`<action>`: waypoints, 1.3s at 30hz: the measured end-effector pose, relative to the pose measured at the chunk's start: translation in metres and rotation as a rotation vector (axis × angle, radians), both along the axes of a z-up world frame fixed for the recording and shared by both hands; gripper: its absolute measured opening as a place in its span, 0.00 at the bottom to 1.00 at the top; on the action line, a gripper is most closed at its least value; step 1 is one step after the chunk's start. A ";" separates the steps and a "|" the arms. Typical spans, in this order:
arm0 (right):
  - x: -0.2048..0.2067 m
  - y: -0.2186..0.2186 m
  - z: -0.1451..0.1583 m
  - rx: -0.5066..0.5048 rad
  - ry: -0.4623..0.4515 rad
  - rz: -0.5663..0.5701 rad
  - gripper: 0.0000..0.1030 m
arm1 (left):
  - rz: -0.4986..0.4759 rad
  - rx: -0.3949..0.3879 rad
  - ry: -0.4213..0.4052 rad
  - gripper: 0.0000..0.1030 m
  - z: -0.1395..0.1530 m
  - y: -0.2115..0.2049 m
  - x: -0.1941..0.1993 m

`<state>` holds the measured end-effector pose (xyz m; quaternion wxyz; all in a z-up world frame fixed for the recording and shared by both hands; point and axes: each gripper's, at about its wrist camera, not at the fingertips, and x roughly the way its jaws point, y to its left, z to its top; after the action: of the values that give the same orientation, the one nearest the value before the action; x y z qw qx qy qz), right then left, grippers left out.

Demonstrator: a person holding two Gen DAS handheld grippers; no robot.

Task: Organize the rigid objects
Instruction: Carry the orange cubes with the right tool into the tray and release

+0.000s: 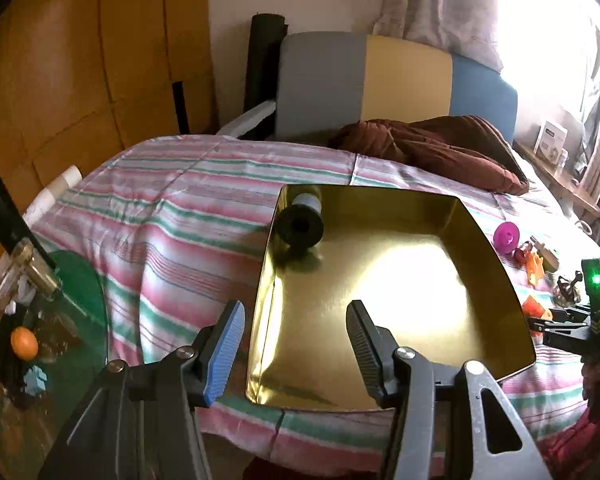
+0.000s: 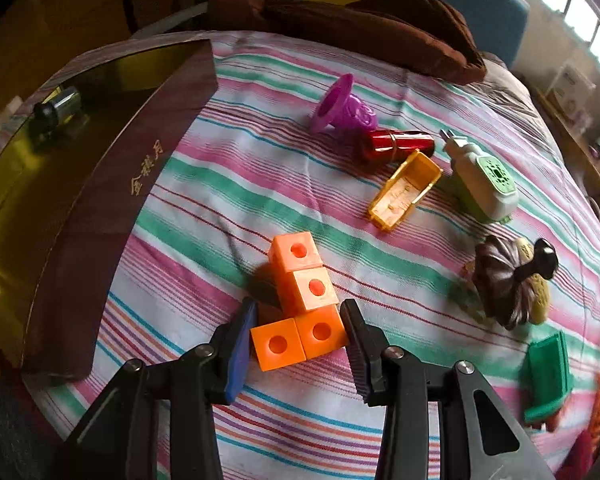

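A gold-lined box lies on the striped bedspread; a black-and-silver cylinder lies in its far left corner. My left gripper is open and empty above the box's near left edge. In the right wrist view, my right gripper is open, its fingers on either side of a piece of joined orange cubes, not clamped. The box with the cylinder is at the left.
On the bedspread lie a purple cup, red tube, yellow toy tray, white-green plug device, brown lid-like object and green piece. A brown blanket lies at the back. A glass side table stands at left.
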<state>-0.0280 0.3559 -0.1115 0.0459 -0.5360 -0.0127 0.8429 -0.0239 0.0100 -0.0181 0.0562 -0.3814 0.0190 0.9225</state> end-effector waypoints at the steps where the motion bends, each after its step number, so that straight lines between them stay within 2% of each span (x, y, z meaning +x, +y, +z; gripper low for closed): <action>1: -0.001 0.001 0.001 -0.003 0.000 -0.013 0.41 | 0.005 -0.007 0.003 0.52 -0.001 -0.001 0.002; 5: -0.002 0.003 0.011 -0.002 0.030 -0.067 0.41 | 0.012 -0.018 0.004 0.52 -0.006 -0.006 0.007; 10: -0.002 0.001 0.051 -0.072 0.139 -0.112 0.41 | 0.042 -0.011 0.008 0.52 -0.009 -0.017 0.011; 15: -0.010 -0.037 0.081 -0.128 0.199 -0.023 0.41 | 0.092 -0.002 0.009 0.52 -0.011 -0.032 0.012; 19: -0.028 -0.087 0.091 -0.176 0.198 0.089 0.41 | 0.145 0.013 0.000 0.52 -0.014 -0.050 0.013; 23: -0.052 -0.147 0.086 -0.231 0.139 0.212 0.41 | 0.176 0.009 0.007 0.52 -0.015 -0.062 0.015; 26: -0.075 -0.188 0.070 -0.237 0.078 0.265 0.41 | 0.182 0.016 0.008 0.52 -0.015 -0.066 0.015; 29: -0.104 -0.215 0.052 -0.271 0.020 0.252 0.41 | 0.181 0.011 0.008 0.52 -0.017 -0.068 0.014; 33: -0.127 -0.234 0.039 -0.310 -0.004 0.225 0.41 | 0.177 0.010 -0.001 0.52 -0.021 -0.069 0.011; 39: -0.147 -0.265 0.027 -0.295 -0.035 0.237 0.41 | 0.193 0.026 -0.016 0.52 -0.022 -0.075 0.009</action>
<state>-0.1745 0.0910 -0.0847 -0.1328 -0.5463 0.0470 0.8257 -0.0150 -0.0647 -0.0406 -0.0279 -0.3879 -0.0304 0.9208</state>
